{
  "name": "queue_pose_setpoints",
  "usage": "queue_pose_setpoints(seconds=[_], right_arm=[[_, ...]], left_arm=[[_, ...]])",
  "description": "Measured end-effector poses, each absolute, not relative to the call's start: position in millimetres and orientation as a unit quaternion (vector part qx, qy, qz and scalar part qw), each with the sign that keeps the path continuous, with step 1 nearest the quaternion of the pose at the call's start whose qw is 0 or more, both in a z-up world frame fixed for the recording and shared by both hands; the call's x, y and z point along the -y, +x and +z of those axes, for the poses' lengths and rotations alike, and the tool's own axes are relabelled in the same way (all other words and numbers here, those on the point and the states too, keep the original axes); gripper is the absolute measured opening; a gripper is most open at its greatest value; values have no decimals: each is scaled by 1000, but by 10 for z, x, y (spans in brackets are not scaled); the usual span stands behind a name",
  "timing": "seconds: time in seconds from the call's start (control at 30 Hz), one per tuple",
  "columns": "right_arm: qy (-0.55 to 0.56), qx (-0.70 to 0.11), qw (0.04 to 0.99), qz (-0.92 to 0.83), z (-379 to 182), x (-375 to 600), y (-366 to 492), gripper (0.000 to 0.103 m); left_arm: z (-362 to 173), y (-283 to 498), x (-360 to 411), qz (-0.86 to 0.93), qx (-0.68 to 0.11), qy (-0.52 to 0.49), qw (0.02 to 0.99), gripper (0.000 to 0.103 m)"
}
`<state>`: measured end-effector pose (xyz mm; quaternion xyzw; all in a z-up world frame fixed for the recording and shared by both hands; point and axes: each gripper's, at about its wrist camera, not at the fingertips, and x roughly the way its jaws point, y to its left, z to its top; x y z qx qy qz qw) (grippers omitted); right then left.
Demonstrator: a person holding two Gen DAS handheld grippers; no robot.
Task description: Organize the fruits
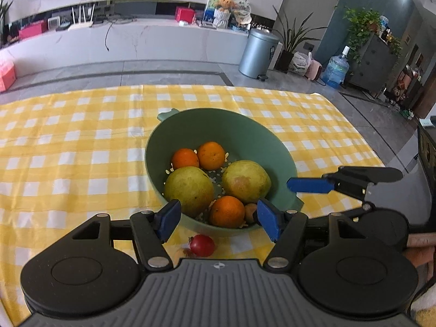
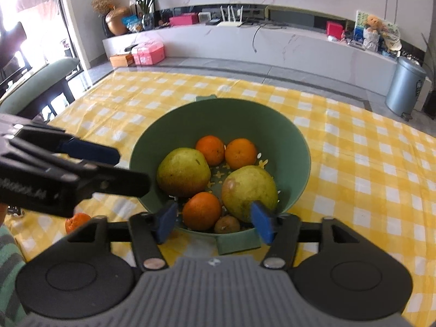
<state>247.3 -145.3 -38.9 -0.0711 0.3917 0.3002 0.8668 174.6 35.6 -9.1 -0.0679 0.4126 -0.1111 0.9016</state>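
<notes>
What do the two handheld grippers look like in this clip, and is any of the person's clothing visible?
Both are alike: the left gripper and right gripper have black linkage arms with silver rivets, blue rectangular pads, two round black discs and a ribbed grey body bearing a small white emblem. No cables show. At the lower left of the right wrist view, a green-and-grey striped sleeve is visible.

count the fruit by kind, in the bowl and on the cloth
Oranges: 4, with 3 in the green bowl at and, and 1 on the cloth
Green pears: 2
Small brown fruit: 1
Small red fruit on the cloth: 1
Total: 8
</notes>
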Motion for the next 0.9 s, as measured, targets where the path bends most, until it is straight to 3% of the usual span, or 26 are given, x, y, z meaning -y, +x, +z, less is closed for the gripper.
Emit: queue_pose_setpoints(seconds=[0.37, 0.9], right_arm=[[-33, -341, 904, 256, -260, 1663, 2039, 69], [36, -346, 910, 227, -455, 1854, 1306, 71]], left_arm=[[61, 1331, -358, -130, -355, -64, 924, 75], [-132, 952, -327, -167, -417, -34, 893, 75]])
